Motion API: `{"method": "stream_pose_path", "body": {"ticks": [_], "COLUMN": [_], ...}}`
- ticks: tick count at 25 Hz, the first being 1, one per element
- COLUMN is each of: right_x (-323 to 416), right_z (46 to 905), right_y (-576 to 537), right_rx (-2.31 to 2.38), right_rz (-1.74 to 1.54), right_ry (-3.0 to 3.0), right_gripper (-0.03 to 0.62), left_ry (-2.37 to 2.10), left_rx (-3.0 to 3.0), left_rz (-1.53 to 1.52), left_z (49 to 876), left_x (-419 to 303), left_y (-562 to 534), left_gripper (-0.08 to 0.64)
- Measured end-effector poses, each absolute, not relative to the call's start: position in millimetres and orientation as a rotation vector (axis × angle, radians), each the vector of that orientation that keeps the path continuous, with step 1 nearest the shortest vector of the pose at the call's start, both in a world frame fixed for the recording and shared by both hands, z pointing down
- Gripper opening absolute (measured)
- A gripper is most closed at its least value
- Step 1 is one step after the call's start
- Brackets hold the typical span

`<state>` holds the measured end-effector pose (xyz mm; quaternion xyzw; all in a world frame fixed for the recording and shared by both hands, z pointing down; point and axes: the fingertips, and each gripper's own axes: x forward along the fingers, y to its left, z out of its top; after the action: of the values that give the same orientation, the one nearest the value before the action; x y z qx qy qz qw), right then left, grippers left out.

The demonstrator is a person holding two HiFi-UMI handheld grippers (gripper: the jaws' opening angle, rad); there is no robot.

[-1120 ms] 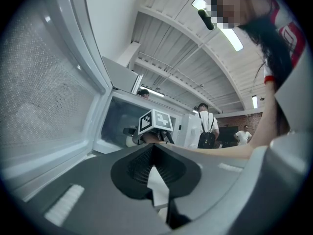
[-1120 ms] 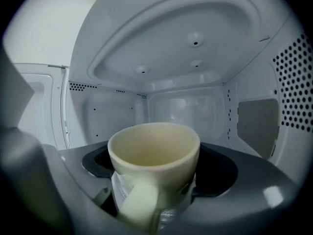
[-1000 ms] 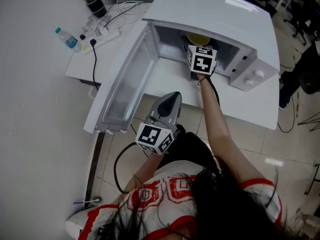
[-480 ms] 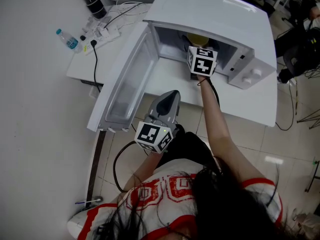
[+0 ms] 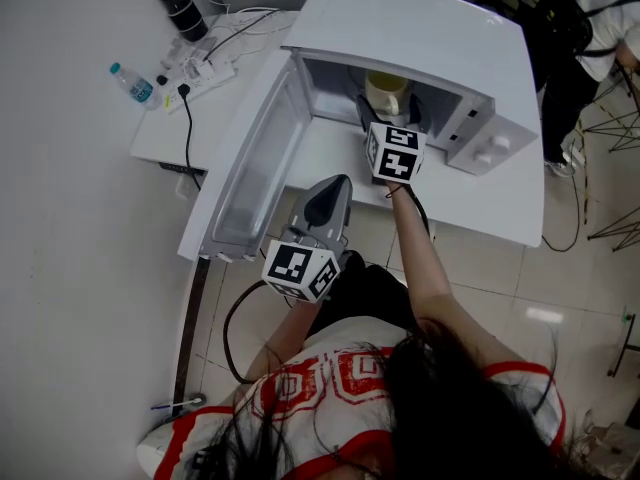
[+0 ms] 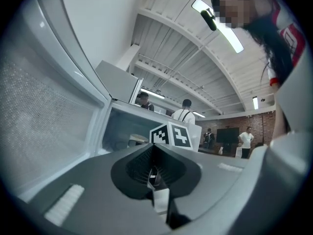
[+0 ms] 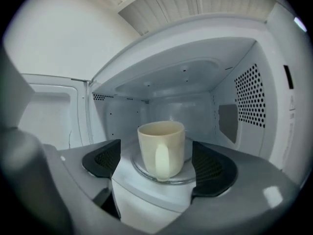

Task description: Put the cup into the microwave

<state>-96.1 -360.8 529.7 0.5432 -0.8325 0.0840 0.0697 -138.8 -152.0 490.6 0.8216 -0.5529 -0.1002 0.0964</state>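
I'm holding my left gripper (image 6: 153, 173) low beside the open door (image 5: 250, 158), fingers pressed together on nothing. My right gripper (image 5: 388, 118) is gaping wide and empty. The cup (image 7: 161, 148) is standing upright inside the microwave (image 5: 420, 28) just beyond it. Backing straight out should be avoiding the handle.

No legible print anywhere. Left cube (image 5: 300, 271) and right cube (image 5: 396, 154): black-and-white square patterns only, no letters. Red print on person's white shirt (image 5: 330, 388), near: unreadable. Faint marks on microwave (image 5: 420, 18) right front frame: too blurred
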Motion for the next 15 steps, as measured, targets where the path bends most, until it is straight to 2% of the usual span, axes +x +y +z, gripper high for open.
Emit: {"method": "stream_pose_path", "body": {"ticks": [3,4,6,8,9,15], "right_x": [-95,-94,-89,-84,-82,-73], "right_z": [526,525,521,518,517,504], "right_y": [-346,-341,-331,-322,-316,-286], "right_rx": [1.64,1.65,1.686,1.723,1.73,1.702], "right_rz": [0.231,0.22,0.19,0.162,0.152,0.155], "right_ry": [-2.528,-2.535,-2.541,-2.538,-2.539,-2.559], "right_gripper": [0.45,0.421,0.34,0.21,0.173,0.099], "left_ry": [-1.664,-1.671,-1.685,-1.696,-1.7,-1.708], "left_rx": [2.419,2.415,2.408,2.403,2.4,2.401], "left_rz": [-0.308,-0.312,-0.318,-0.321,-0.322,-0.314], "left_z": [491,491,492,492,492,478], "left_x": [-144,-146,-148,-149,-149,-143], "left_y": [-150,-149,-147,-144,-142,-131], "left_gripper": [-0.002,-0.002,-0.002,-0.002,-0.002,-0.002]}}
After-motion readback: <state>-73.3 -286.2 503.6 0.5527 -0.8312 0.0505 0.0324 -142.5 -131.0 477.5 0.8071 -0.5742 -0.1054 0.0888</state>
